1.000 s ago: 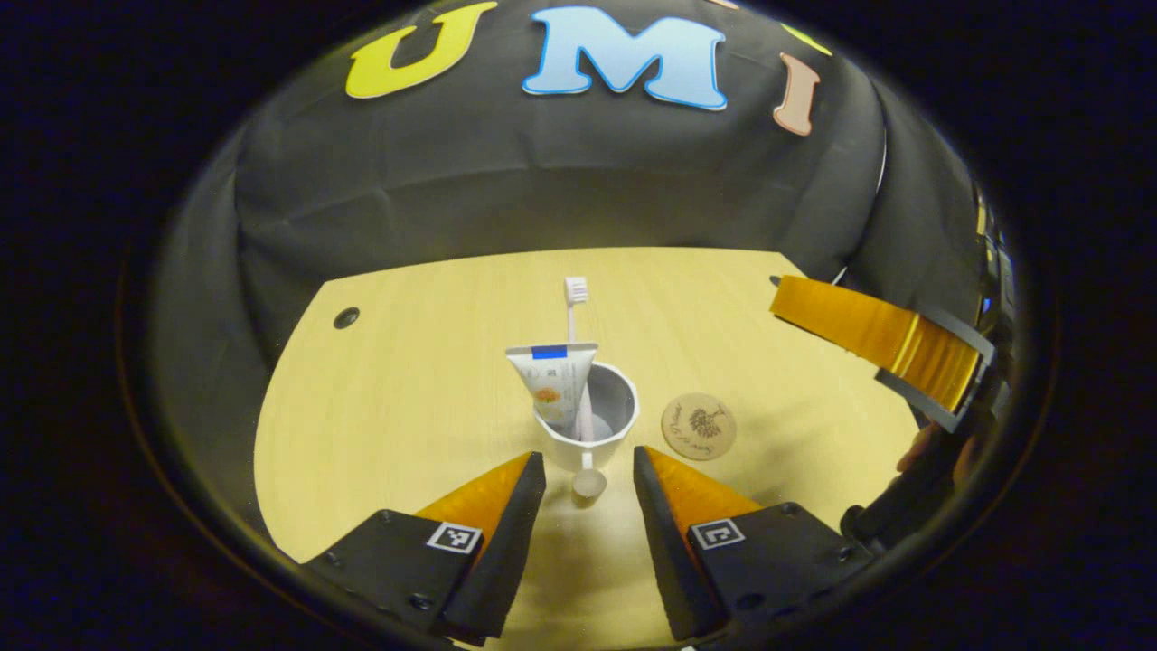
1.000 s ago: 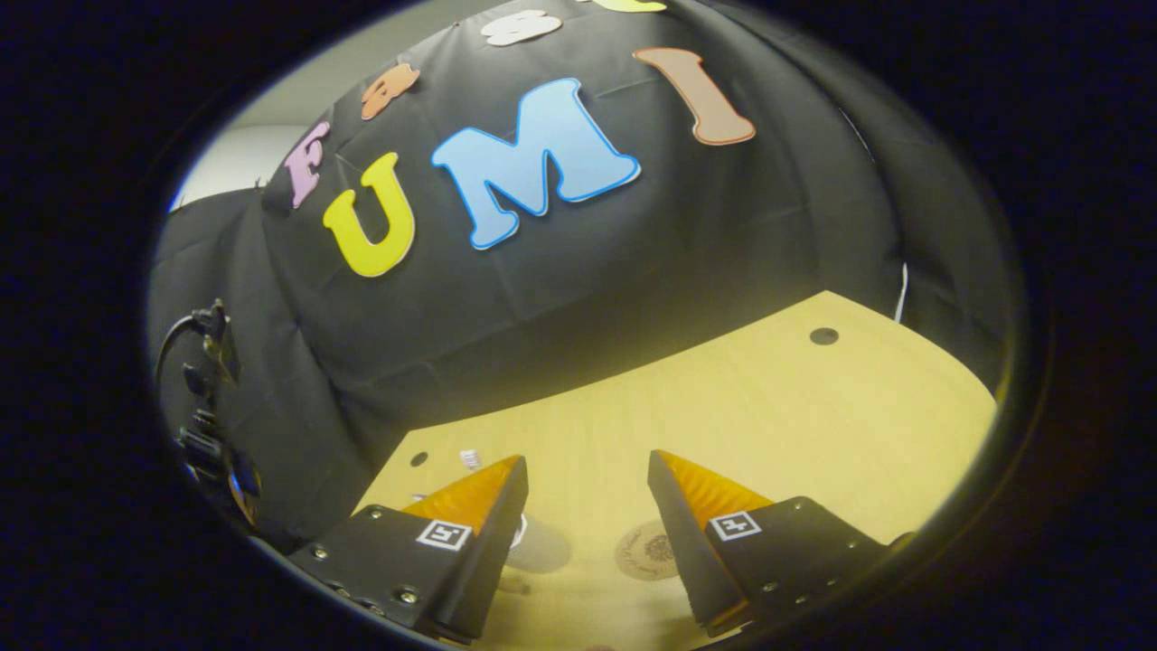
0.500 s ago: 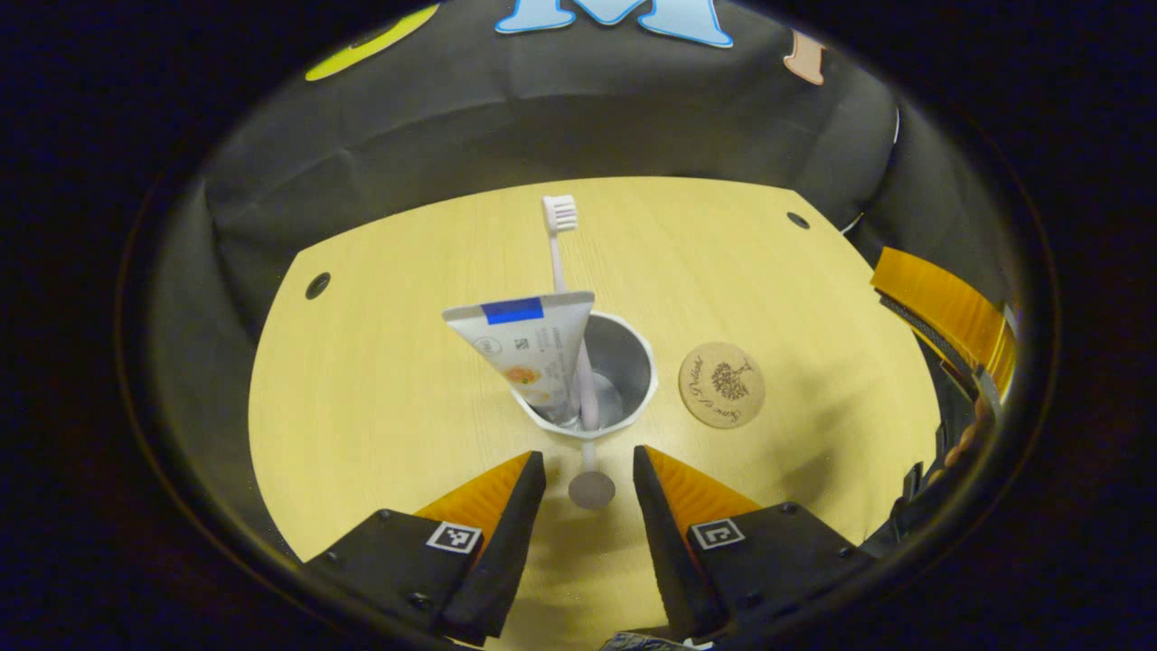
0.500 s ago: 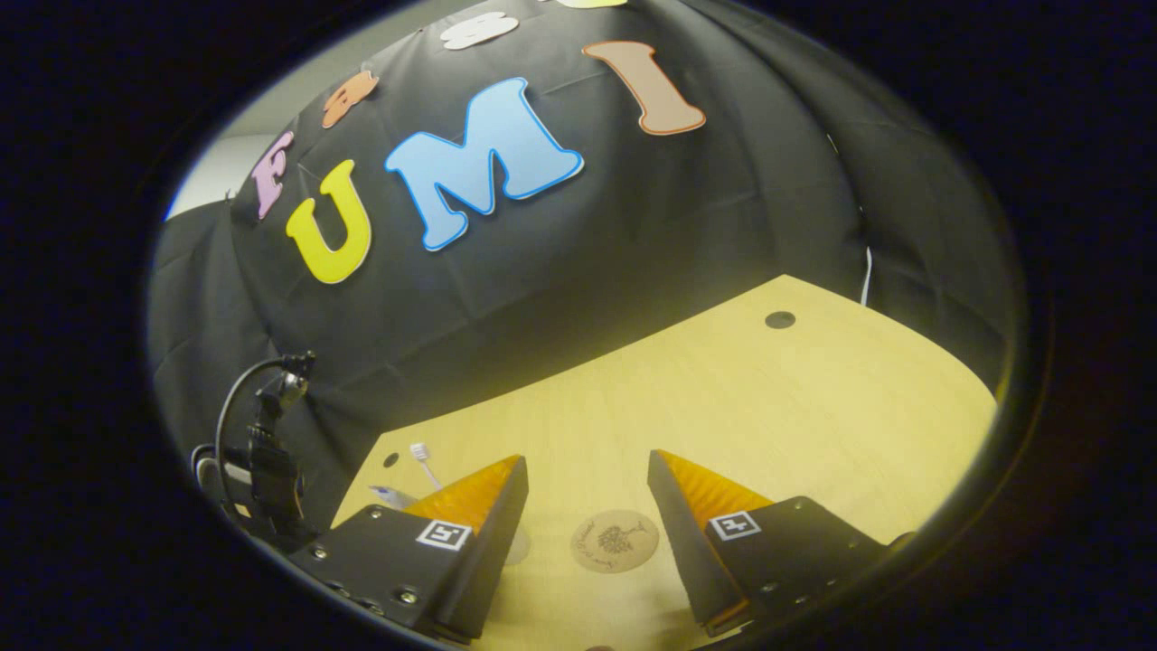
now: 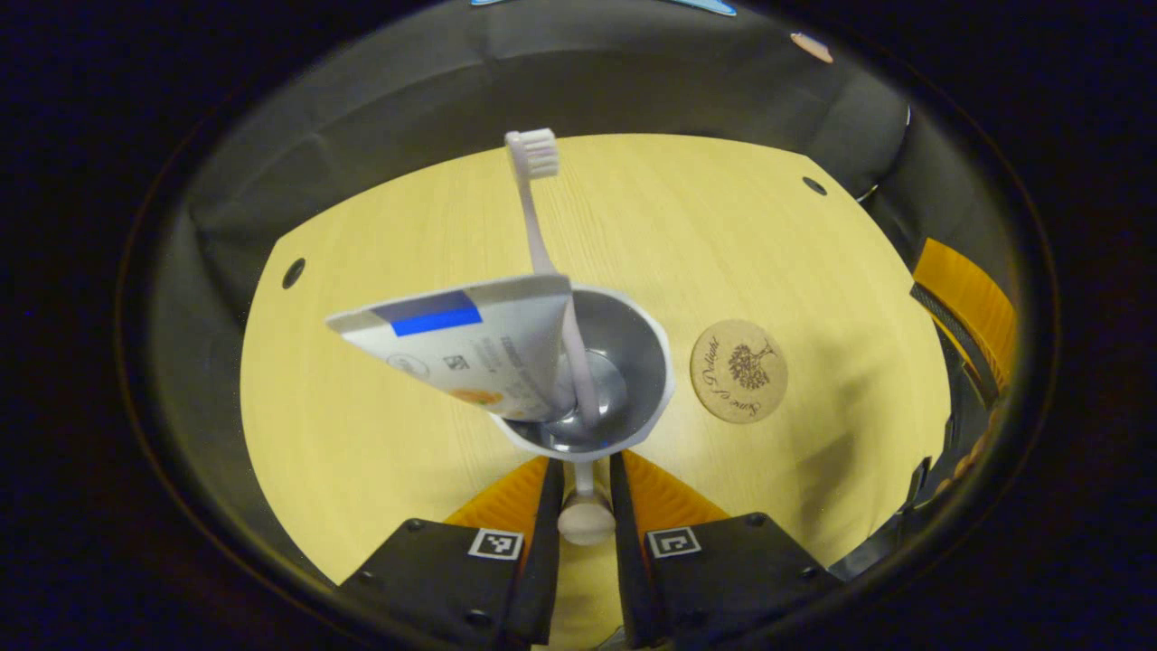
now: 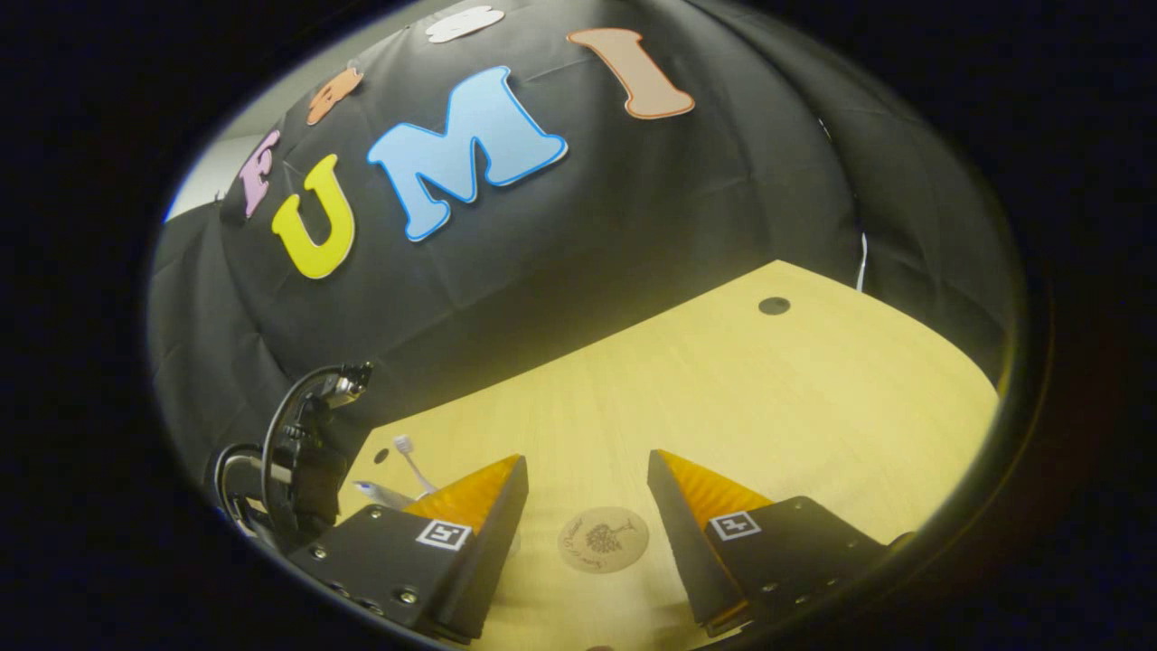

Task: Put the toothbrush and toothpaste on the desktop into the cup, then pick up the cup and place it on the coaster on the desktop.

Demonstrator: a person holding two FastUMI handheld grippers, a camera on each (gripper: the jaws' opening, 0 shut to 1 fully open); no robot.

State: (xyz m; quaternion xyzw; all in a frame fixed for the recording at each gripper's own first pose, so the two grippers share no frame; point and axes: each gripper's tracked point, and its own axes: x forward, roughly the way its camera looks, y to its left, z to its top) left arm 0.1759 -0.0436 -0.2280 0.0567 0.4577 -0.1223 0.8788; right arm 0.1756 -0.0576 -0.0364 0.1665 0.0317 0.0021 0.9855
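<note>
A white cup point(image 5: 644, 348) stands on the wooden desktop point(image 5: 362, 452) in the left gripper view. A toothpaste tube point(image 5: 461, 344) and a pale toothbrush point(image 5: 535, 217) lean inside it, bristles up. The cup's handle point(image 5: 586, 520) points toward me, and my left gripper point(image 5: 586, 467) is shut on it, both fingers pressing its sides. A round cork coaster point(image 5: 738, 371) lies just right of the cup. My right gripper point(image 6: 586, 479) hangs open above the desktop with nothing between its fingers. The coaster point(image 6: 604, 540) lies below it. The toothbrush head point(image 6: 404, 445) peeks out left of its left finger.
A finger of the right gripper point(image 5: 963, 303) shows at the right edge of the left gripper view. The left gripper's body and cable point(image 6: 307, 452) sit at the lower left of the right gripper view. Cable holes point(image 5: 293, 272) point(image 5: 814, 185) mark the desktop's far corners.
My left gripper moved forward to the cup and shut on its handle. The right gripper drifted slightly, and the coaster slid left in its view.
</note>
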